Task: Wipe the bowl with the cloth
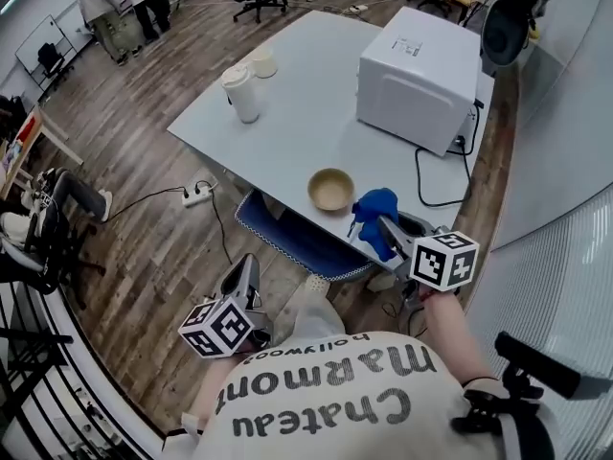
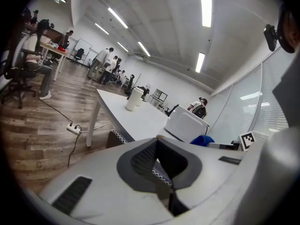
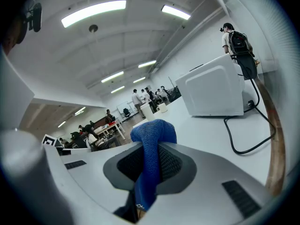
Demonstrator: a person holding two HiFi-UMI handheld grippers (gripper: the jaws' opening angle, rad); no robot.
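The bowl (image 1: 331, 189) sits upright near the front edge of the table (image 1: 297, 123), with neither gripper touching it. Just to its right, the blue cloth (image 1: 375, 211) is pinched in the right gripper (image 1: 385, 228). The jaws are clamped on it, and it bunches out past the tips. The left gripper (image 1: 249, 268) hangs lower and to the left, off the table, its jaws together on nothing. A microwave (image 1: 419, 75) stands behind the bowl, and a jug (image 1: 241, 94) and a cup (image 1: 263, 62) are at the table's far left.
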